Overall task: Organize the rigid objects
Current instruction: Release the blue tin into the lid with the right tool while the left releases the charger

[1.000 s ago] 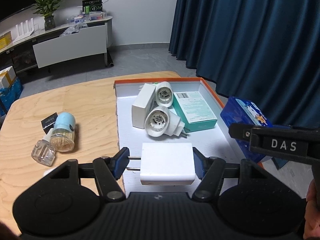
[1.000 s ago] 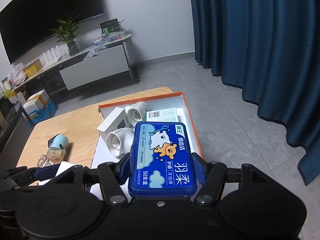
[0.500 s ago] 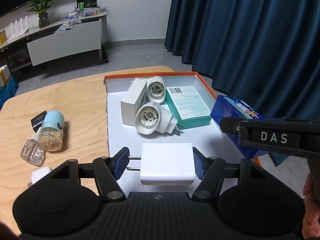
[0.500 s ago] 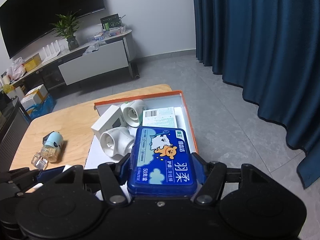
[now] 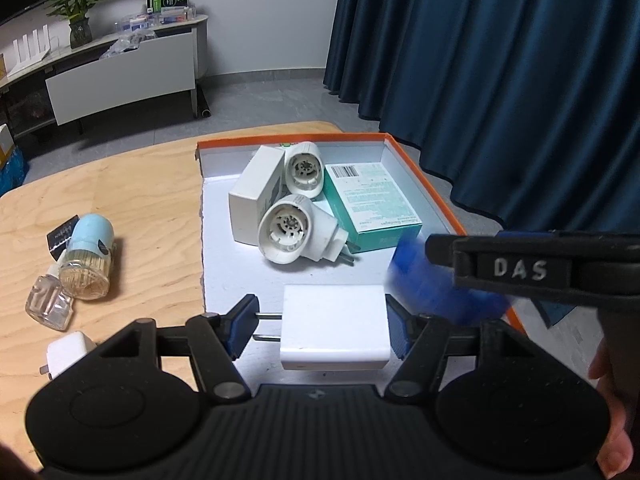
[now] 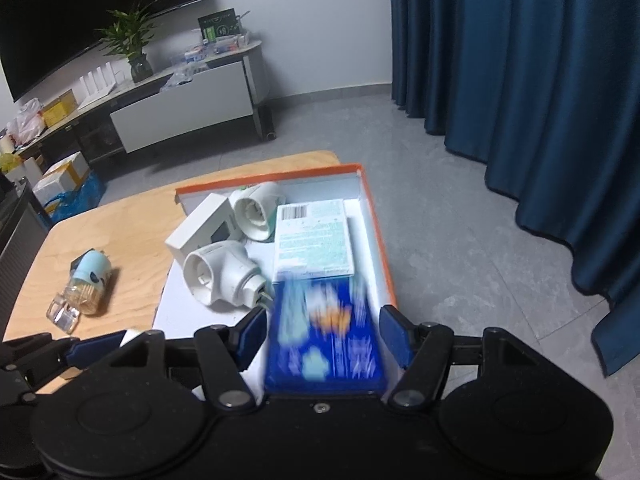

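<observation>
My left gripper [image 5: 320, 320] is shut on a white plug charger [image 5: 335, 326], its metal prongs against the left pad, held over the near end of the orange-rimmed tray [image 5: 440, 200]. My right gripper [image 6: 323, 328] hangs over the tray's right side [image 6: 380, 240] with its jaws opening. The blue cartoon-printed box [image 6: 324, 340] is blurred between the pads, with a gap on each side. In the left wrist view that blue box [image 5: 432, 292] smears below the right gripper's finger [image 5: 520, 268].
The tray holds two white plug-in devices [image 5: 296, 232], a white carton [image 5: 256, 196] and a teal box [image 5: 372, 208]. On the wooden table to the left lie a blue-capped jar [image 5: 86, 256], a small glass bottle [image 5: 48, 304] and a small white adapter [image 5: 66, 354]. The floor drops off right of the tray.
The right gripper's pads have parted from the blue box, which now blurs and sits lower between them. The left gripper still holds the charger in about the same place.
</observation>
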`<state>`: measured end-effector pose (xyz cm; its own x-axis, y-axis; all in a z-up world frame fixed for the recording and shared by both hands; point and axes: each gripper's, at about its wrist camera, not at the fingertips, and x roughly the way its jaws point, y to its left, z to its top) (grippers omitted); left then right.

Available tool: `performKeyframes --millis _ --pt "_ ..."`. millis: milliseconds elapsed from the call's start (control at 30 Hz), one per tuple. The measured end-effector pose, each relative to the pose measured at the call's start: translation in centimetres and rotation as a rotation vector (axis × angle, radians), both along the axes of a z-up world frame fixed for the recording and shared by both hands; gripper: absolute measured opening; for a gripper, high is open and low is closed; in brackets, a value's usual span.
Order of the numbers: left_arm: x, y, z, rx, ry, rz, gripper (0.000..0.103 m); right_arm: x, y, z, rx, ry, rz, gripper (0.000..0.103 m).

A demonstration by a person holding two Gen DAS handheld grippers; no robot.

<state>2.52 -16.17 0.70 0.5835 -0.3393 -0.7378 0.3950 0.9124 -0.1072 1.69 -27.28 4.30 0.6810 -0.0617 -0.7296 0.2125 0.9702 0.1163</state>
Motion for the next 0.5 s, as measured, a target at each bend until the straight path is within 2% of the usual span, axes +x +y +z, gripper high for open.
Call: performKeyframes --millis 267,333,400,500 --pt "0.5 -0.7 -0.7 -0.033 0.028 -0.037 0.067 -0.5 -0.6 0.8 0.015 -0.034 -0.032 0.077" --pt "0.5 -1.0 -0.7 -0.042 0.028 -0.055 0.070 -0.5 -0.5 1.0 0.013 -0.039 -0.031 0.076" --pt "0.4 -0.8 -0.5 -0.052 0.019 -0.057 0.078 -0.6 -0.4 1.2 0.013 -0.046 -0.026 0.077" --pt "0.5 -0.3 0.1 -0.063 0.014 -0.043 0.079 -0.8 0.0 1.6 0.012 -0.056 -0.021 0.077"
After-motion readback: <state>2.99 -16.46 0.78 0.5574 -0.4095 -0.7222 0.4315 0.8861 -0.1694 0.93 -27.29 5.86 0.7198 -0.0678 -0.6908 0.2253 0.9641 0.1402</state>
